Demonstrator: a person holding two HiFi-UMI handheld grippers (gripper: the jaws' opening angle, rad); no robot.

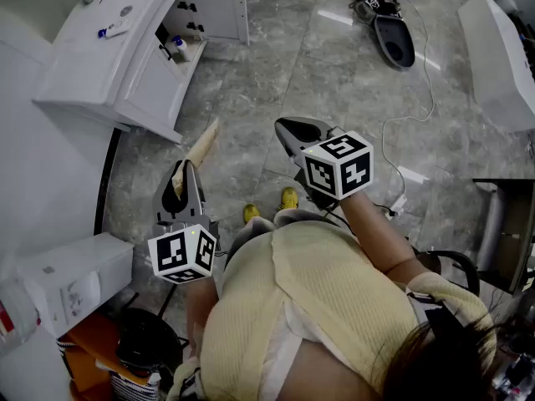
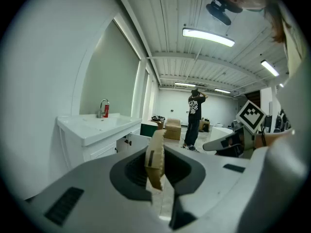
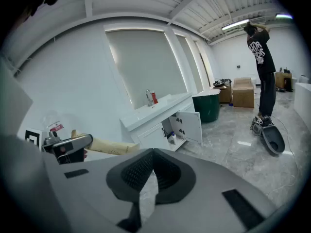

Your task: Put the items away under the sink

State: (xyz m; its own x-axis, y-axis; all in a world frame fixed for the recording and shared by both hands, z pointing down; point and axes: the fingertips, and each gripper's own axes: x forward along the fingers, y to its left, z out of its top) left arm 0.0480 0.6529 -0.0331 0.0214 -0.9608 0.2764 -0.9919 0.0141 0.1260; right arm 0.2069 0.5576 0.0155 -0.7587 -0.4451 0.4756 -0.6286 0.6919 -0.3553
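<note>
My left gripper [image 1: 187, 170] is shut on a long tan packet [image 1: 201, 147] that sticks out past its tips toward the sink cabinet [image 1: 125, 69]. In the left gripper view the packet [image 2: 155, 169] stands edge-on, pinched between the jaws. The right gripper [image 1: 286, 129] hangs beside it over the floor, shut, nothing in it [image 3: 153, 152]. The cabinet's door [image 1: 219, 11] is open, and a small white bottle [image 1: 178, 47] stands inside. In the right gripper view the left gripper [image 3: 73, 145] and its packet [image 3: 109, 147] show at the left.
A red can [image 3: 153, 98] stands by the tap, a tube [image 1: 113, 30] lies on the counter. On the floor are shoes and a dark scoop-shaped thing [image 1: 393, 40], with a white cable [image 1: 410, 132] trailing. A person [image 2: 194, 120] stands far off near cardboard boxes [image 3: 243, 92] and a green bin [image 3: 209, 108].
</note>
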